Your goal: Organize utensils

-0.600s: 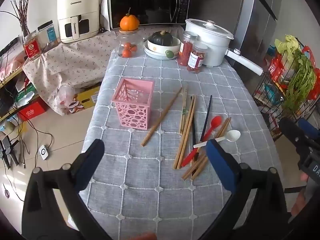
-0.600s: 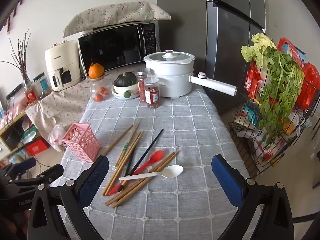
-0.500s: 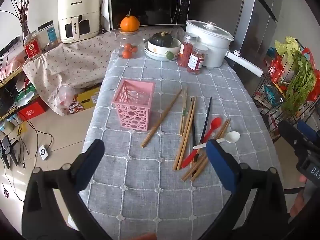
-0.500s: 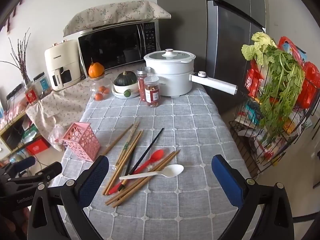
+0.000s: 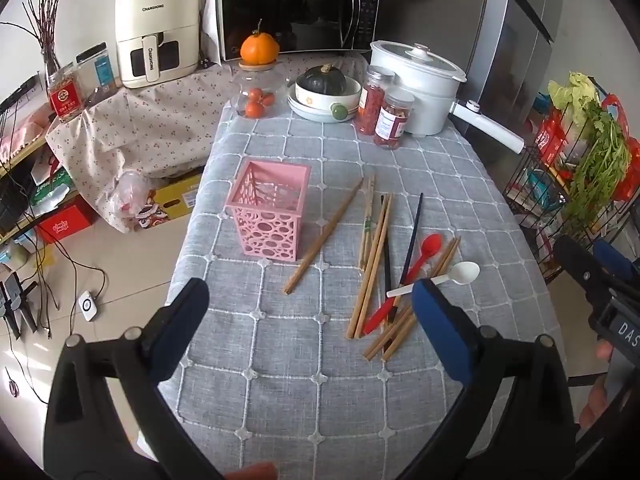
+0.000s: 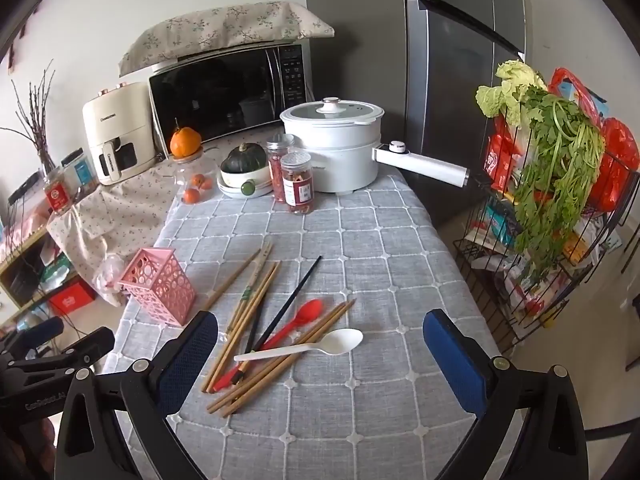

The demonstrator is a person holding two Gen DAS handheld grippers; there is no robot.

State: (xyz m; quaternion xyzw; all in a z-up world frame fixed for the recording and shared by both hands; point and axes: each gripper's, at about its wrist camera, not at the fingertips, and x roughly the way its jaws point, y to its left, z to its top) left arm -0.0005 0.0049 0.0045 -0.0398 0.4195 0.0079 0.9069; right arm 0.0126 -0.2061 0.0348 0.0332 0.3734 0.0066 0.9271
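The left tongs (image 5: pixel 308 320) hung spread wide and empty above the near part of the surface (image 5: pixel 280 400), tipped downward. Ahead of them and a little to their left stood the pink holder (image 5: pixel 270 210), upright, its open mouth up, nothing visible inside it. Just right of the holder lay a single wooden chopstick (image 5: pixel 324 236), its long axis running from near-left to far-right, apart from the rest. Further right lay the pile: wooden chopsticks (image 5: pixel 372 264) and black chopsticks (image 5: pixel 412 236) pointing mostly away from the tongs, with the red spoon (image 5: pixel 430 244) slanted across them. The white spoon (image 6: pixel 316 348) lay on top of the pile, handle toward the left, bowl toward the right, crosswise to the sticks beneath.

The right tongs (image 6: pixel 320 356) were also spread wide and held nothing, with the pile directly ahead and between their arms in the right wrist view. So the right hand seemed the nearer one to the utensils, the left the nearer to the holder. A pick of the white spoon would likely need the tongs to close across its handle.
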